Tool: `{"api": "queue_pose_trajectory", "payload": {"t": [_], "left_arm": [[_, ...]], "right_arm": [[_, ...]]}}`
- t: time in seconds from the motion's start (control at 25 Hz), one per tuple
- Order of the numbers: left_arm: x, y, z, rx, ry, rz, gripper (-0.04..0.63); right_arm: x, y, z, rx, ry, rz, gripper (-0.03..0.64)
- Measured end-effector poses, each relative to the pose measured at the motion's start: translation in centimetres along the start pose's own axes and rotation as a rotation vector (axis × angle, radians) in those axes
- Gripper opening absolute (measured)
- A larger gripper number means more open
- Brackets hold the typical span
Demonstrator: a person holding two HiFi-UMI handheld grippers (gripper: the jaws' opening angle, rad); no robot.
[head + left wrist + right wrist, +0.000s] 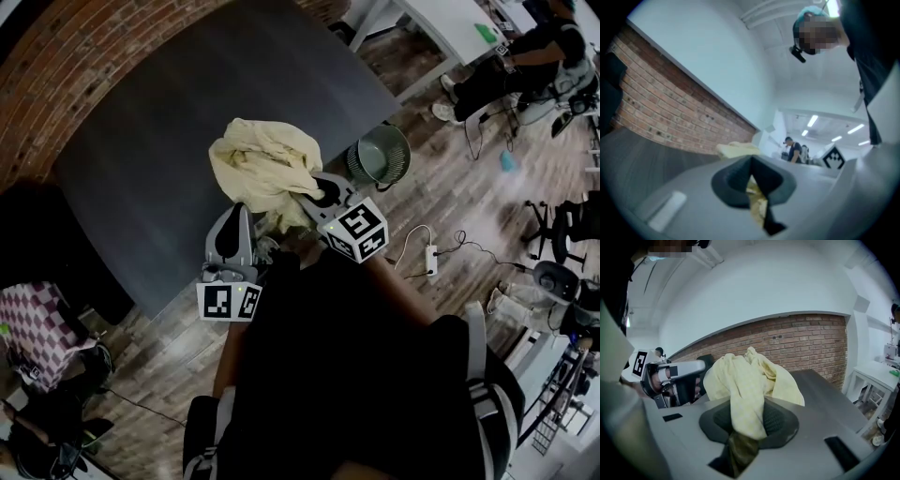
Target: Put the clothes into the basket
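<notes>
1. Here, the yellow cloth (262, 164) sits bunched over the near right part of the dark grey surface (169, 141), held by both grippers.
2. The left gripper (246, 214) has its jaws pinched narrowly on a low fold of the cloth.
3. The right gripper (314, 192) has its jaws clamped on a thicker fold, and fabric drapes over them.
4. The basket (401, 141) stands on the wooden floor (441, 206), just beside the surface's right edge.
</notes>
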State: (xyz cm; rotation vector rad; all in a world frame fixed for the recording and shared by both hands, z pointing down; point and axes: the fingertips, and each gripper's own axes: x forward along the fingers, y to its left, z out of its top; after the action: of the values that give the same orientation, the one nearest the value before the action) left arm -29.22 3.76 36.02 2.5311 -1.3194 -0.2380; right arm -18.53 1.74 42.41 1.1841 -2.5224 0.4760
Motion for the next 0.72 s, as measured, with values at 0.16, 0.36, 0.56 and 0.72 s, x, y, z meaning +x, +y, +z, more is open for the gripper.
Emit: {"api": "queue_pose_trajectory", "payload": {"t": [0.16, 0.36, 0.56, 0.72], "left_arm": [[1.2, -2.8, -1.1, 0.011, 0.010, -0.028, 0.003], [2.7, -7.2, -2.0, 0.022, 0.020, -0.067, 0.003], [3.8, -11.1, -3.0, 0.021, 0.032, -0.109, 0.003], [5.0, -15.1, -4.5, 0.019, 0.050, -0.144, 0.003]], "right_arm": [[-3.1, -1.2, 0.0, 0.013, -0.039, -0.015, 0.098], [-7.6, -3.3, -0.5, 0.032, -0.074, -0.047, 0.098], [-11.7, -5.3, -1.2, 0.050, -0.095, -0.094, 0.098], [-15.6, -7.4, -2.5, 0.071, -0.110, -0.132, 0.098]]}}
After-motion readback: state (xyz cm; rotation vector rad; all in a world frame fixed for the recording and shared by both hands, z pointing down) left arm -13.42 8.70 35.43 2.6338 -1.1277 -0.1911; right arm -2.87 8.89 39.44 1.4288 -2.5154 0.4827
